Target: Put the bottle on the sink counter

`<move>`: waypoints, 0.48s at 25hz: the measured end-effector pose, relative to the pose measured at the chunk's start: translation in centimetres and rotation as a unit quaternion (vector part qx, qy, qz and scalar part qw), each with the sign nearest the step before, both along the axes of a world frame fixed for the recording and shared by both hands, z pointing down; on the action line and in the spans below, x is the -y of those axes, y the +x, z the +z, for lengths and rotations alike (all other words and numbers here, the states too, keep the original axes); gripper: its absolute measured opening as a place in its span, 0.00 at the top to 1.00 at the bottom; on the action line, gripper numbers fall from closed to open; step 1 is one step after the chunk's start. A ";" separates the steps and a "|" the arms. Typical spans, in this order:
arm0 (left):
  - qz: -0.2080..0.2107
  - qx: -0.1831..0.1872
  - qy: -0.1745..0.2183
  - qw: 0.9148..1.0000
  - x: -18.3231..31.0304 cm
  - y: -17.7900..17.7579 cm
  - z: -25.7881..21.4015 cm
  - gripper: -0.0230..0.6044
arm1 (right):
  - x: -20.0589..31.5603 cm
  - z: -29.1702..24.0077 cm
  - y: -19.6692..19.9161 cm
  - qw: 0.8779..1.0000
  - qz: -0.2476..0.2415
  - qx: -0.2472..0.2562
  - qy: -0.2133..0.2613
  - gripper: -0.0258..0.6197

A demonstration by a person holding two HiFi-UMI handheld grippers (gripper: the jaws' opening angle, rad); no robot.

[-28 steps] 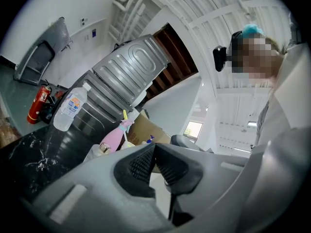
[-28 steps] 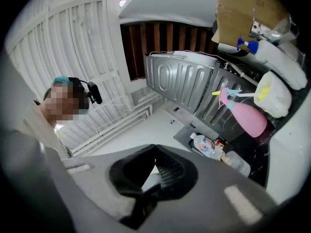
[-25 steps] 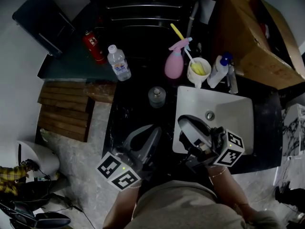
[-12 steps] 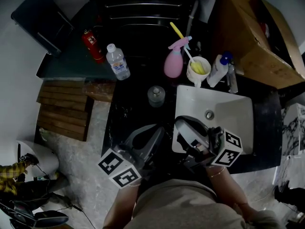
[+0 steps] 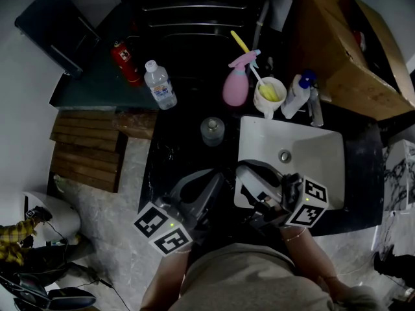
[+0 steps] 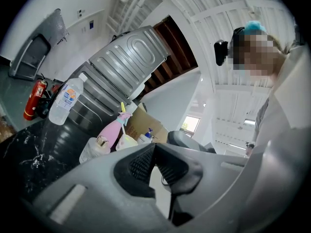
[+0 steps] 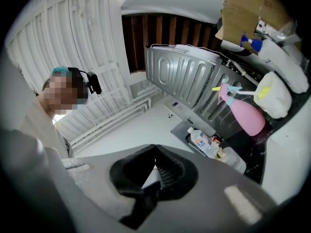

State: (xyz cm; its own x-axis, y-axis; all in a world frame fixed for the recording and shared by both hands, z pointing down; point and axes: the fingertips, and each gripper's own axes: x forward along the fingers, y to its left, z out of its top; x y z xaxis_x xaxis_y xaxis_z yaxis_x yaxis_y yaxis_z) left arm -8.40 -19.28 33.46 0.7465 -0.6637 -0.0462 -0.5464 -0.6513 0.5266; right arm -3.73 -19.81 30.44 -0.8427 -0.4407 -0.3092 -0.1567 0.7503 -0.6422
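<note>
Bottle (image 5: 160,85) unmoved; left gripper (image 6: 153,148), right gripper (image 7: 155,152) seemingly unmoved, closed.

Head view looks steeply down; both low gripper views face forward, sharing the water bottle (image 5: 160,85).

Looking down on a black marbled counter (image 5: 170,157) edging a pale speckled floor (image 5: 107,203), with wooden slats (image 5: 87,149) lying left of it beside a white wall (image 5: 23,89). Rising behind, a ribbed grey metal panel (image 6: 131,62); farther off, glowing with daylight, a window (image 6: 190,124) under a slatted white ceiling (image 6: 204,4).
</note>
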 end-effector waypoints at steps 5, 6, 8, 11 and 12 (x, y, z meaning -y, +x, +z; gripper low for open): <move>-0.006 -0.003 -0.009 1.000 -0.1 -0.4 0.4 0.95 | -0.5 0.2 -0.6 1.000 -0.005 -0.023 0.017 0.96; -0.007 -0.002 -0.009 1.000 -0.1 -0.4 0.4 0.95 | -0.7 0.3 -0.7 0.999 -0.005 -0.029 0.020 0.96; -0.007 -0.001 -0.009 1.000 -0.2 -0.5 0.5 0.95 | -0.9 0.4 -0.8 0.999 -0.006 -0.035 0.021 0.96; -0.009 -0.001 -0.009 1.000 -0.3 -0.5 0.4 0.95 | -1.0 0.5 -0.8 0.999 -0.007 -0.039 0.020 0.96; -0.010 -0.001 -0.009 1.000 -0.3 -0.5 0.4 0.95 | -1.0 0.5 -0.8 0.999 -0.007 -0.039 0.020 0.96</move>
